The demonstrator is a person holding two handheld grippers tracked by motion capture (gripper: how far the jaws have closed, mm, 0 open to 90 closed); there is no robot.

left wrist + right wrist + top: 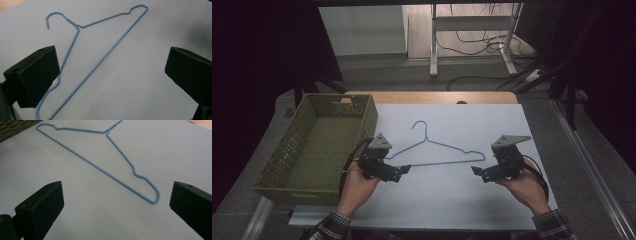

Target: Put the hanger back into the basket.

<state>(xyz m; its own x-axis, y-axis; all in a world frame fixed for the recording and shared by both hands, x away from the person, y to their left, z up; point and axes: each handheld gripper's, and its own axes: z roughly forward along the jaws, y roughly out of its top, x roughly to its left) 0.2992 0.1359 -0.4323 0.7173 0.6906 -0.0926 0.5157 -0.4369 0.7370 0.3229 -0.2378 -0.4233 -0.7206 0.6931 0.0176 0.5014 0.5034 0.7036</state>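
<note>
A blue wire hanger (439, 150) lies flat on the white surface (462, 200), its hook pointing away from the person, and it sits between the two grippers. The left gripper (404, 171) has its jaws spread wide apart, holding nothing; in the left gripper view the hanger (100, 57) runs out ahead of the jaws, with its near end passing just beside and partly behind the jaw at the left of that view, while the long bottom bar slants up through the gap toward the far end. The right gripper (476, 171) also has its jaws wide apart and empty; in the right gripper view the hanger (105, 167) lies ahead of the jaws, its rounded near end closer to the jaw at the right of that view and apart from both. Whether either jaw touches the wire I cannot tell. A green woven basket (297, 145) stands on the outer side of the left gripper.
</note>
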